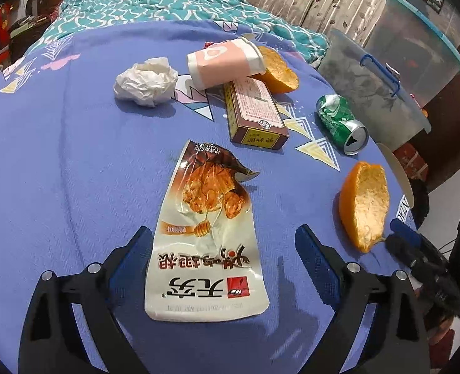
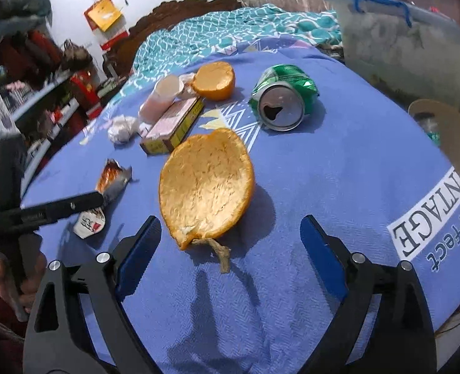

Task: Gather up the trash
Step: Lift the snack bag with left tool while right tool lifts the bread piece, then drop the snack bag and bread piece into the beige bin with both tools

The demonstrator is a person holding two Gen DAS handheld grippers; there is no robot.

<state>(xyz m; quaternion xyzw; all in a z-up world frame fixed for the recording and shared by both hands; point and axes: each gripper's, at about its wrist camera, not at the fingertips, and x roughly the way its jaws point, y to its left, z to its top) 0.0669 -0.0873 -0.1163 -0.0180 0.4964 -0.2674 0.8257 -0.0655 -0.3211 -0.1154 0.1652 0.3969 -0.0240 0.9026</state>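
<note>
L jaws wide over wrapper [image 1: 206,237]; R over peel [image 2: 205,184]

Snack wrapper [image 2: 105,193] partly hidden behind left claw [image 2: 74,205]; cup [image 2: 160,99] blurred.

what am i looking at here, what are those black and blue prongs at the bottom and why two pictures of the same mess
The prongs are two handheld claws, one in each of a person's hands, each with a camera looking along its fingers. One picture is from the left claw, the other from the right claw. Both are open and hold nothing. On the blue blanket lies trash: a snack wrapper, two orange peels, a crushed green can, a small box, a paper cup and a crumpled tissue.
</note>
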